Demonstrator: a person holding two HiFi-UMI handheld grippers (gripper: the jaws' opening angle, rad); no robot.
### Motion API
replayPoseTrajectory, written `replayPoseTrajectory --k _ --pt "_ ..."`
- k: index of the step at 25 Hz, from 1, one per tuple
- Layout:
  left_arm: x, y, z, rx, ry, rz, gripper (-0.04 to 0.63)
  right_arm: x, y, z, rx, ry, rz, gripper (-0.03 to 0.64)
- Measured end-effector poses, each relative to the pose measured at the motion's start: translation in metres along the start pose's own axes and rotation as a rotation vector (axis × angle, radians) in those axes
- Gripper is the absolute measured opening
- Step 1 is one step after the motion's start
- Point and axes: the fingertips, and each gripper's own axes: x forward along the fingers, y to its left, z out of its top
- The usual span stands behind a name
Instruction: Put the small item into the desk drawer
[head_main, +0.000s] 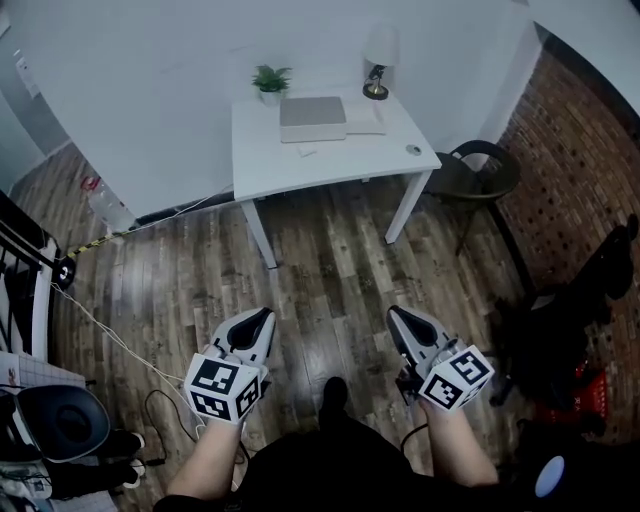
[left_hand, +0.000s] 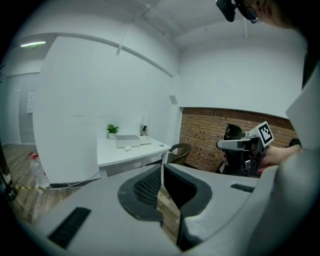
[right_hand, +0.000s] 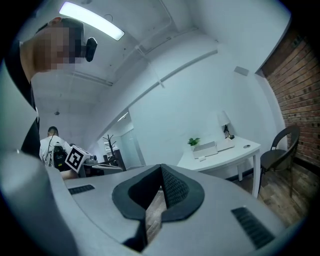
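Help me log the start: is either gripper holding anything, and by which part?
Nothing is held: the grey left gripper and grey right gripper have jaws together, empty.

Grey left claw (head_main: 264, 316), right claw (head_main: 396, 313); black pads (left_hand: 147, 187); black-white marker cubes (head_main: 222, 388).

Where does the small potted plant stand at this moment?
In the head view, the potted plant stands at the back left corner of the white desk, just left of the grey case.
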Motion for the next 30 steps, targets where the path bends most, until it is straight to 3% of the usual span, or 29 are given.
replayPoseTrajectory --k 8,15,23,30 --pt "0.059 -0.017 0.042 0.058 0.011 -0.011 0.025 0.004 -0.068 0.036 0.059 -0.063 -0.022 -0.003" --pt "0.089 -0.008 0.058 0.098 0.016 0.002 0.025 0.020 -0.087 0.047 0.062 -0.060 -0.006 -0.002" --pt "0.149 0.048 0.076 0.093 0.012 0.011 0.025 0.064 -0.126 0.055 0.056 -0.040 -0.036 -0.002" --pt "0.237 0.120 0.110 0.098 -0.030 -0.045 0.025 0.149 -0.183 0.074 0.035 -0.029 -0.086 -0.002"
